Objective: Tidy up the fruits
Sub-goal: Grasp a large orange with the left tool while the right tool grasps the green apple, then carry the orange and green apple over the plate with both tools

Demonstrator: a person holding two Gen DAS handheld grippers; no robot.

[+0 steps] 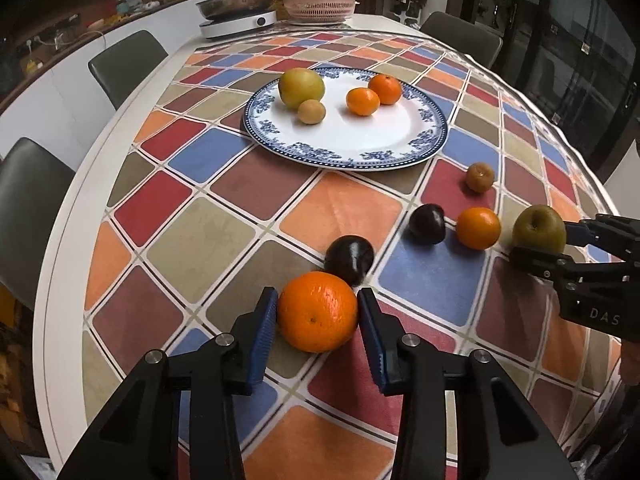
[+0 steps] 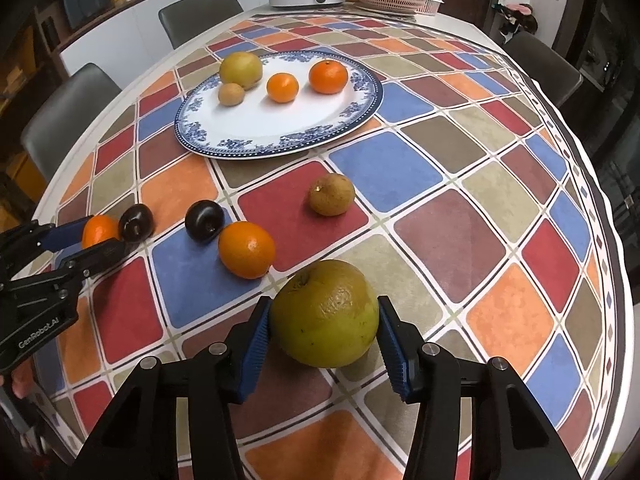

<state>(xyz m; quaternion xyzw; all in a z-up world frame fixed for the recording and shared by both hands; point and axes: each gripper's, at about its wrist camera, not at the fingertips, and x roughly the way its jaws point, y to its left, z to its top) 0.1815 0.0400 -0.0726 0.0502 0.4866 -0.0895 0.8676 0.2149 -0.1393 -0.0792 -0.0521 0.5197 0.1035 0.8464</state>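
My left gripper (image 1: pixel 318 312) has both blue pads against a large orange (image 1: pixel 317 312) that sits on the tablecloth. My right gripper (image 2: pixel 324 320) has both pads against a big green pear (image 2: pixel 325 314), also on the cloth. A blue-and-white plate (image 1: pixel 400 148) holds a green pear (image 1: pixel 301 88), a small brown fruit (image 1: pixel 311 111) and two tangerines (image 1: pixel 363 101). Loose on the cloth lie two dark plums (image 1: pixel 427 224), an orange (image 1: pixel 478 228) and a brown fruit (image 1: pixel 480 177).
The checked tablecloth (image 1: pixel 340 208) covers a white oval table. A hotplate with a pan (image 1: pixel 238 14) and a pink basket (image 1: pixel 320 8) stand at the far end. Grey chairs (image 1: pixel 124 62) line the left side and the far right.
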